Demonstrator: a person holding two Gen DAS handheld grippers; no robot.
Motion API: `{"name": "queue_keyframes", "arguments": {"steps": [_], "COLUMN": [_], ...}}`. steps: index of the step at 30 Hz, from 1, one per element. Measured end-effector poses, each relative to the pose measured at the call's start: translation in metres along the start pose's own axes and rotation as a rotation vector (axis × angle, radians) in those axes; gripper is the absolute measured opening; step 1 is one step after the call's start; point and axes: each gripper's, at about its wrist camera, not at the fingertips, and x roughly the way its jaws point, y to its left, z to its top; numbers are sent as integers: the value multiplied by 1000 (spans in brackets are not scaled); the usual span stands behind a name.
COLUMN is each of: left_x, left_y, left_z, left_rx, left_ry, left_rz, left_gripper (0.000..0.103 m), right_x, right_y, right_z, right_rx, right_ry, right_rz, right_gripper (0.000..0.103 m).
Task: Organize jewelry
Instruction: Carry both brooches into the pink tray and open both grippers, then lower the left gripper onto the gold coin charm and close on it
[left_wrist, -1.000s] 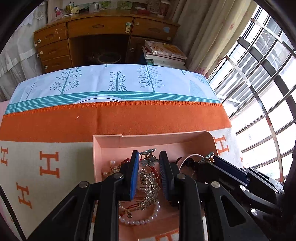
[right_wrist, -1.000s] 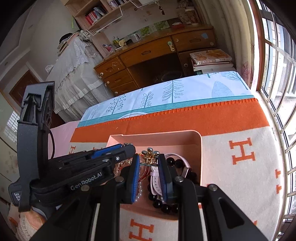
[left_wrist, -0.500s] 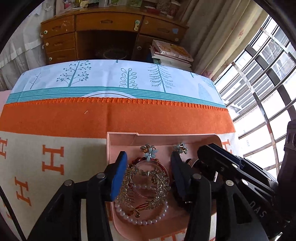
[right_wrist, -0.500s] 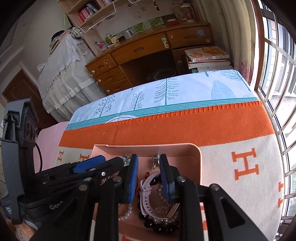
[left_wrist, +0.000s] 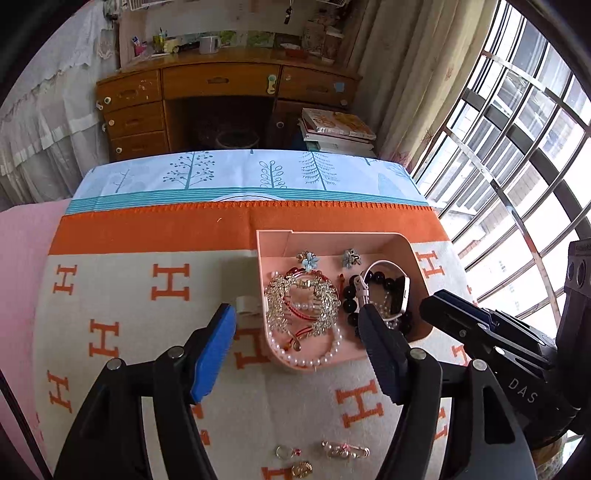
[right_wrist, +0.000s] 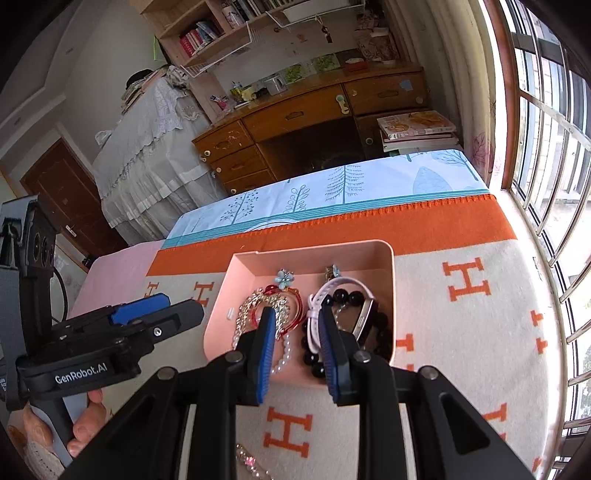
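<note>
Left wrist view shows the left gripper (left_wrist: 297, 347) spread wide and empty above the near edge of a pink tray (left_wrist: 413, 254), which sits on an orange-and-cream blanket (left_wrist: 129, 295) patterned with H letters. Inside the tray's left half lie a gold rhinestone hair piece (left_wrist: 303, 299), red cord bracelets tangled under it, and a pearl bracelet (left_wrist: 306, 360) curving along the near wall. A blue flower earring (left_wrist: 308, 260) and a silver flower earring (left_wrist: 351, 257) rest near the far wall, apart from each other. The right half holds a black bead bracelet (left_wrist: 351, 295) and a white watch band (left_wrist: 384, 264) looped together. A small white ring-shaped piece (left_wrist: 245, 304) lies on the blanket just beside the tray's left wall. Near the blanket's near edge, outside the tray, rest a gold clasp (left_wrist: 345, 450) with pink stones, a small hoop (left_wrist: 286, 451) and a gold charm (left_wrist: 302, 469). Right wrist view shows the right gripper (right_wrist: 297, 354) with its blue pads parted and nothing between them, poised over the tray's near wall, between the hair piece and the watch band. The person's left hand (right_wrist: 81, 424) wraps the other gripper's handle at lower left. Beyond the blanket stand a wooden desk (right_wrist: 295, 114) and a stack of books (right_wrist: 417, 129).
</note>
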Motion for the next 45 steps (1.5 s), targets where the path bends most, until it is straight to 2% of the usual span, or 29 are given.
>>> {"name": "queue_keyframes", "arguments": {"steps": [6, 11, 22, 24, 28, 31, 37, 42, 44, 45], "left_x": [-33, -45, -13, -5, 9, 16, 17, 21, 21, 20], "left_y": [4, 10, 11, 9, 4, 3, -8, -21, -26, -27], "left_z": [-31, -56, -121, -132, -146, -153, -157, -156, -155, -155], "left_rx": [10, 0, -27, -20, -13, -20, 15, 69, 80, 83], "left_ry": [-35, -48, 60, 80, 119, 137, 118, 104, 106, 108], "left_rz": [35, 62, 45, 50, 46, 39, 86, 167, 163, 161], "left_gripper": [67, 67, 67, 64, 51, 50, 48, 34, 23, 21], "right_x": [-23, -30, -22, -19, -14, -13, -10, -7, -7, -6], "right_y": [23, 38, 40, 36, 28, 25, 21, 18, 16, 15], "right_z": [-31, -60, -112, -119, -128, -131, -137, -141, -142, -142], "right_rx": [-76, -155, -248, -244, -224, -210, -204, -195, -191, -189], "right_ry": [-8, 7, 60, 74, 94, 95, 100, 115, 119, 120], "right_rz": [29, 38, 10, 11, 19, 30, 56, 69, 75, 76], "right_gripper": [24, 24, 24, 24, 24, 24, 24, 24, 24, 24]}}
